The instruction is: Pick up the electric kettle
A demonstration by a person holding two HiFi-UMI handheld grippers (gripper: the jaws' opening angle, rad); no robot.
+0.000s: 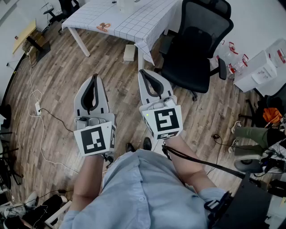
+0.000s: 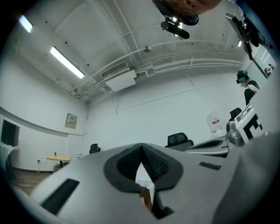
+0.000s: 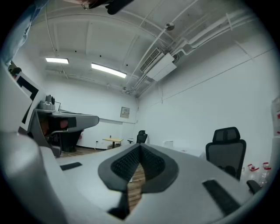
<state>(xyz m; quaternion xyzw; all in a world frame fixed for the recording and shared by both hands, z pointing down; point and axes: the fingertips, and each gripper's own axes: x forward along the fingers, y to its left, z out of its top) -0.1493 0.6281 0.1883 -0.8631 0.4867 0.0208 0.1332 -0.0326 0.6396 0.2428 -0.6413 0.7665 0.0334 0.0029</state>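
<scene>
No electric kettle can be made out for certain. A pale object point(image 1: 129, 5) stands on the table at the head view's top edge, cut off by the frame. I hold both grippers level over the wooden floor, in front of my body and well short of the table. My left gripper point(image 1: 94, 77) is shut, its dark pads point(image 2: 131, 164) meeting at the tip with nothing between them. My right gripper point(image 1: 142, 71) is shut too, with empty pads point(image 3: 127, 164), and its tip points toward the table's near corner.
A table with a white gridded cloth point(image 1: 138, 24) stands ahead, with an orange item point(image 1: 103, 27) on it. A black office chair point(image 1: 196, 44) is to its right. A small box point(image 1: 129, 52) lies under the table. Cables and a power strip point(image 1: 38, 108) are at left, clear bins point(image 1: 263, 67) at right.
</scene>
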